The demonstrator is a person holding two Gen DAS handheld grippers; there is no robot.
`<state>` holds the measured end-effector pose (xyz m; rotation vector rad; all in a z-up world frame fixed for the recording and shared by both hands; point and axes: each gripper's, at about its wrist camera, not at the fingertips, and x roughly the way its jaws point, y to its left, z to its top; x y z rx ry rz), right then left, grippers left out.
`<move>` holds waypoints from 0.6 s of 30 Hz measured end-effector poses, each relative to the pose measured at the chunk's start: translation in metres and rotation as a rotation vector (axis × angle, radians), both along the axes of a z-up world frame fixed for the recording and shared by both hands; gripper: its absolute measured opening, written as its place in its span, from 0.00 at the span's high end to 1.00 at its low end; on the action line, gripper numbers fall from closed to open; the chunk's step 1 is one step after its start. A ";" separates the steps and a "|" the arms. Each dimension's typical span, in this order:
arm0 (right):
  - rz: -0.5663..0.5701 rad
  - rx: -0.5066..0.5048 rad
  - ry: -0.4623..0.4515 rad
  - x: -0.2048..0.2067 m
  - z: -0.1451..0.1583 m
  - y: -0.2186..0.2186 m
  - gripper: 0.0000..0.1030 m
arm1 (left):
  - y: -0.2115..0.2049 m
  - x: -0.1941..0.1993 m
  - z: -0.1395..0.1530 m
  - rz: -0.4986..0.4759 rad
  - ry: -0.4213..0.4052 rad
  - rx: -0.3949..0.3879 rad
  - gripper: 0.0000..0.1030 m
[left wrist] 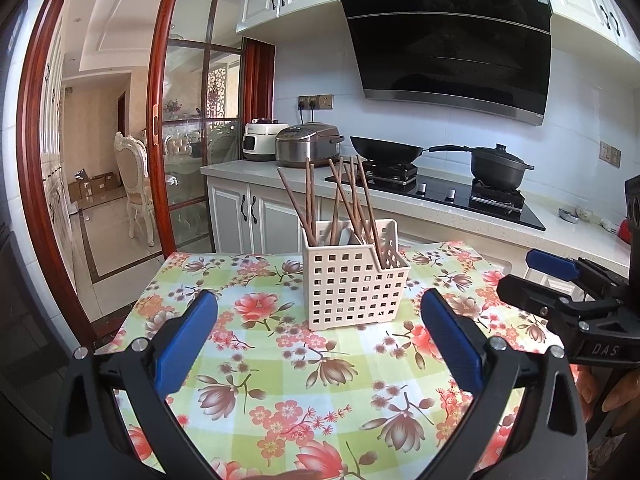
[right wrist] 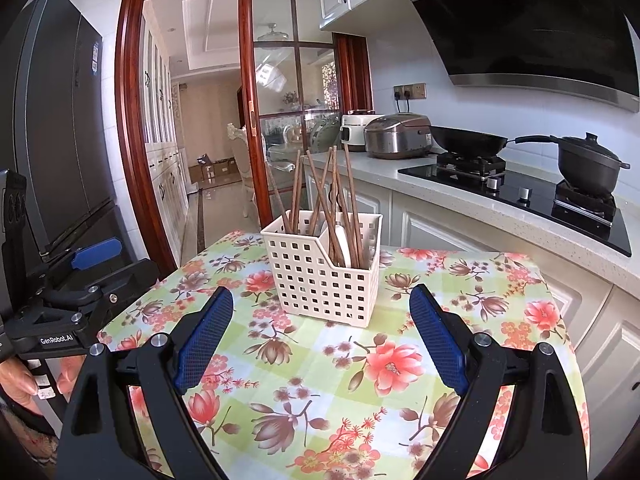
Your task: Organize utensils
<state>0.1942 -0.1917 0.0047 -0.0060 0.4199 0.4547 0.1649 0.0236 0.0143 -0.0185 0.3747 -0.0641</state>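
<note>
A cream perforated utensil basket (left wrist: 352,284) (right wrist: 320,276) stands upright on the floral tablecloth (left wrist: 288,376) (right wrist: 332,364). Several brown wooden chopsticks (left wrist: 344,196) (right wrist: 328,196) lean in its compartments, and a pale spoon (right wrist: 343,245) shows in the right one. My left gripper (left wrist: 318,312) is open and empty, just in front of the basket. My right gripper (right wrist: 320,308) is open and empty, also facing the basket from close by. Each gripper shows in the other's view, the right one (left wrist: 560,280) and the left one (right wrist: 88,268).
A kitchen counter (left wrist: 440,204) runs behind the table with two rice cookers (left wrist: 308,150), a black wok (left wrist: 386,150) and a lidded pot (left wrist: 498,166) on a hob. A sliding glass door (left wrist: 188,136) is to the left. A dark fridge (right wrist: 56,128) stands at left.
</note>
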 end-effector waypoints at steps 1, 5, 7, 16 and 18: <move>0.000 -0.002 0.000 0.000 0.000 0.000 0.18 | 0.000 0.000 0.000 -0.001 0.000 -0.001 0.05; 0.001 0.001 0.000 0.000 0.000 0.000 0.18 | -0.001 -0.001 0.000 -0.004 0.001 0.005 0.04; 0.000 0.000 0.000 0.000 0.000 0.000 0.18 | -0.001 0.000 0.000 -0.004 0.001 0.001 0.05; 0.001 0.002 0.000 0.000 0.000 0.000 0.18 | -0.002 0.000 -0.001 -0.008 0.003 0.004 0.05; 0.001 0.003 0.000 0.000 0.000 0.000 0.18 | -0.002 -0.001 -0.001 -0.008 0.003 0.003 0.05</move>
